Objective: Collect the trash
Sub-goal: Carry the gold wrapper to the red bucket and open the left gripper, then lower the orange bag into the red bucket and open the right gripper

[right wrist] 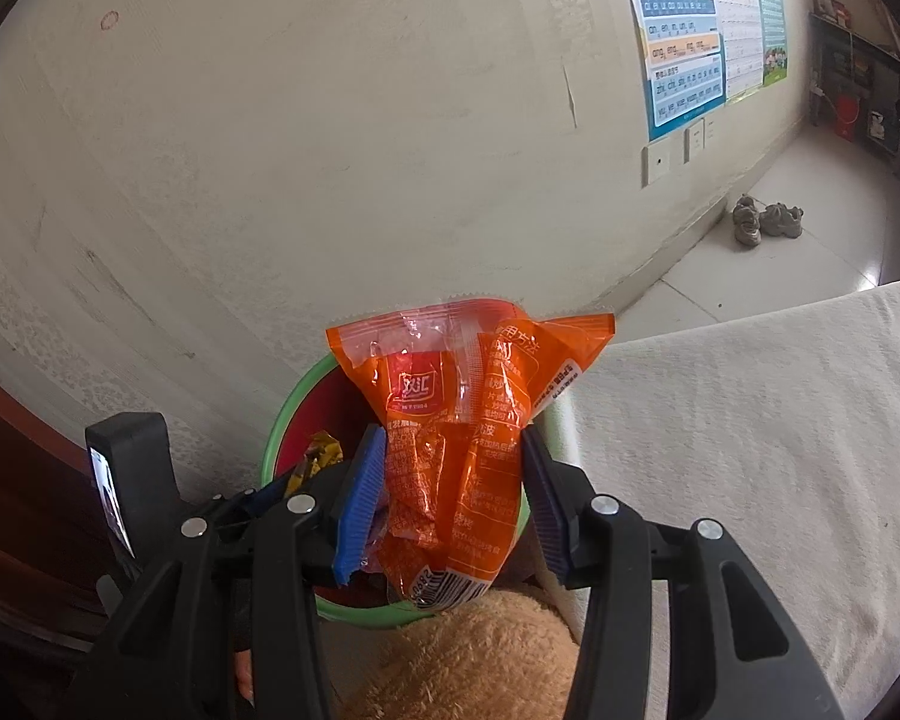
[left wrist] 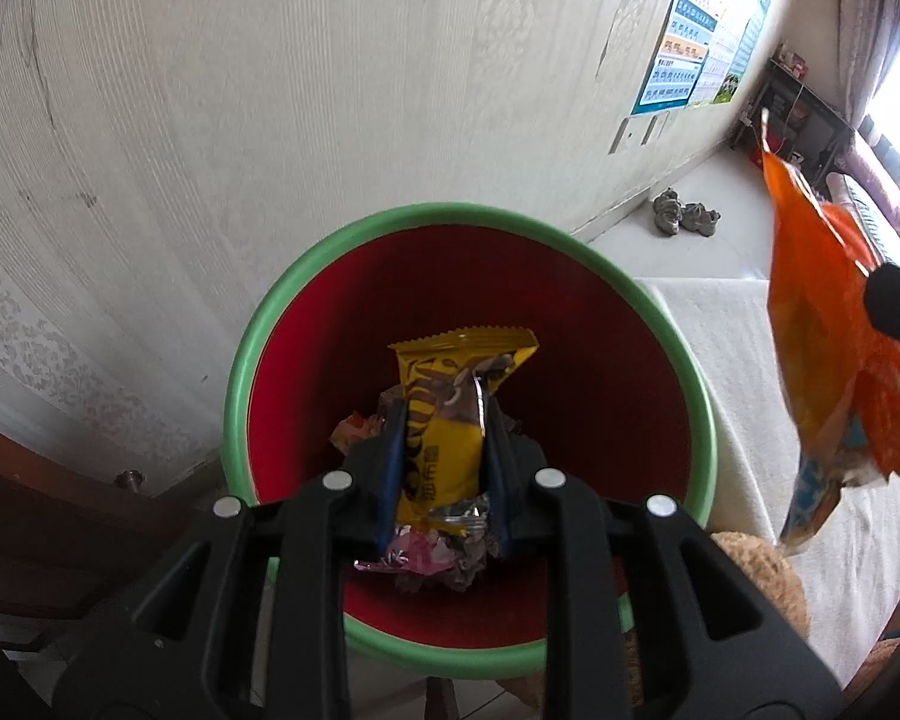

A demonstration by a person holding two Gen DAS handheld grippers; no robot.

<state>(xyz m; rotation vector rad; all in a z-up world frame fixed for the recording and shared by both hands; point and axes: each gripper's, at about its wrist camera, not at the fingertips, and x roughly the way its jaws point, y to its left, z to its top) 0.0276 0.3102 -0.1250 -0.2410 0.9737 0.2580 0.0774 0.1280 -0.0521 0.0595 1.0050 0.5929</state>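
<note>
My left gripper (left wrist: pixel 444 420) is shut on a yellow snack wrapper (left wrist: pixel 444 450) and holds it over the mouth of a bin (left wrist: pixel 306 312) with a green rim and red inside. Crumpled wrappers (left wrist: pixel 426 558) lie in the bin's bottom. My right gripper (right wrist: pixel 453 438) is shut on an orange plastic snack bag (right wrist: pixel 456 420), held above the bin's right rim (right wrist: pixel 282 414). The orange bag (left wrist: pixel 834 330) also hangs at the right of the left wrist view. The yellow wrapper (right wrist: pixel 318 456) shows at the left in the right wrist view.
A pale patterned wall (left wrist: pixel 270 90) with posters (right wrist: pixel 684 36) stands right behind the bin. A white cloth-covered surface (right wrist: pixel 750 432) lies to the right, a tan plush toy (right wrist: pixel 468 660) below. Shoes (right wrist: pixel 765 219) sit on the floor by the wall. Dark wooden furniture (left wrist: pixel 36 516) is at the left.
</note>
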